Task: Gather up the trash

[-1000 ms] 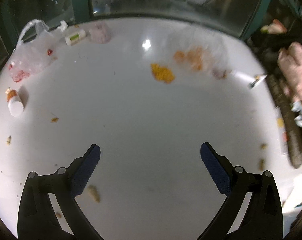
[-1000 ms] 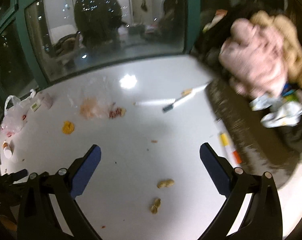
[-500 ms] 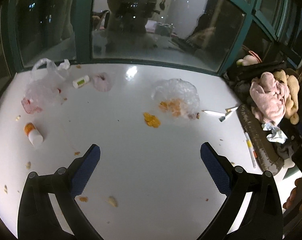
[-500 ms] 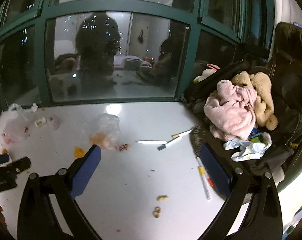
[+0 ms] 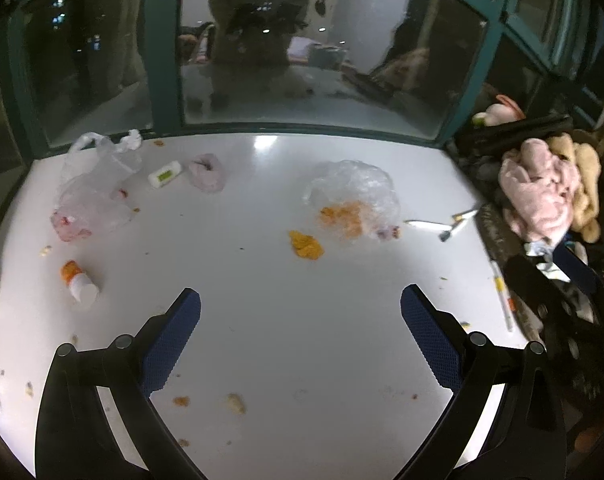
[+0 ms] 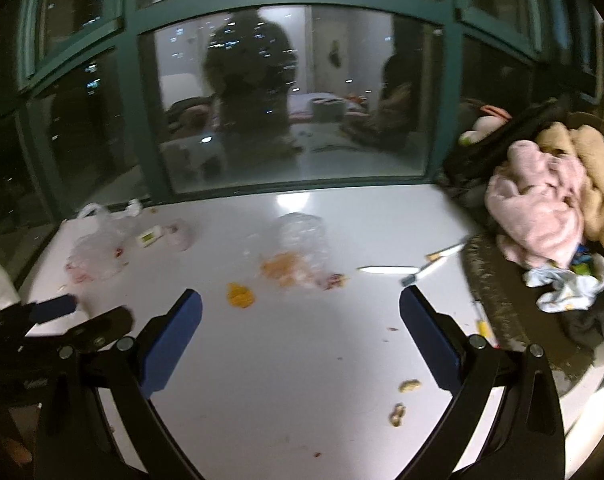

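Note:
Trash is scattered over a white table. A clear plastic bag lies far left, and a crumpled clear wrap with orange scraps lies mid-right. An orange peel sits in front of it. An orange-capped bottle lies left, with a small white bottle and a pink wad at the back. Peanut shells lie near the right. My left gripper hangs open above the table, holding nothing. My right gripper is open too, empty. The left gripper's tips show at the right view's left edge.
A dark window with green frames backs the table. Pens and markers lie at the right. Pink cloth and plush toys pile on a dark bag along the right edge. Crumbs dot the near side.
Both grippers have risen and pulled back from the table, so the view widened to take in the window and the whole tabletop. Jaws stayed open.

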Demonstrator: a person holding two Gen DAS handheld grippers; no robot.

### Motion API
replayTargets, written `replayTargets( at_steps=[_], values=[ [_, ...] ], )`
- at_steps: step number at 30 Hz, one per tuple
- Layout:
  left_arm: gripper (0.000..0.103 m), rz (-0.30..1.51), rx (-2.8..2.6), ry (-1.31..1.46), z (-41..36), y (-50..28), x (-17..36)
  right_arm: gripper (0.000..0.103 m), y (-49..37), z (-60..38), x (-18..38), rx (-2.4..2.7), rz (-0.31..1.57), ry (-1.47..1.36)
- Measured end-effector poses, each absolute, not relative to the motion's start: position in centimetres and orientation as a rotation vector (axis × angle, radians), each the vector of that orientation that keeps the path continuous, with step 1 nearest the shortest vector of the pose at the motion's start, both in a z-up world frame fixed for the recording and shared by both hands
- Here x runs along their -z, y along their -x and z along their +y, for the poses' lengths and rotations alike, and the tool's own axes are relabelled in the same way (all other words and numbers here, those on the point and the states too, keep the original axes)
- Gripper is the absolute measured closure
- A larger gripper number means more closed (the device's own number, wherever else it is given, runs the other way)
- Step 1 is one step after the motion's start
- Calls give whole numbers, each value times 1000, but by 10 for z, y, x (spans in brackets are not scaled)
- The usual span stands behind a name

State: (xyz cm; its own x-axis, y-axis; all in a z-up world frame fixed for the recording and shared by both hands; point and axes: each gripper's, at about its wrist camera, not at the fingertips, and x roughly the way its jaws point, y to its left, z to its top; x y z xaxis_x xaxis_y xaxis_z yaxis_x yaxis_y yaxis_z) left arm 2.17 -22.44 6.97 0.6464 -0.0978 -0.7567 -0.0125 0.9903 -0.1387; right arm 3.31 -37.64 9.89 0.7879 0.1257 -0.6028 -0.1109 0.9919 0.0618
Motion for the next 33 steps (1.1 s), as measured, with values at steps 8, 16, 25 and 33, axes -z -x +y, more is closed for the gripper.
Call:
replayTargets(
  at_steps=[8,16,25,33],
  values=[
    [6,891,-44,149,-222,-24,-79,7,-42,-372,-94,-256,684,-94],
    [6,924,-161,150,-221,-13,-73,7,-53,-371,-85,-331,744,-126],
    [6,1016,-289,214,-201,5,-47,7,-54,-354,-60,-425,834,-117],
    [6,1015,-276,216,-160,-3,-38,7,-60,-322,-56,-399,835,-115]
  ],
)
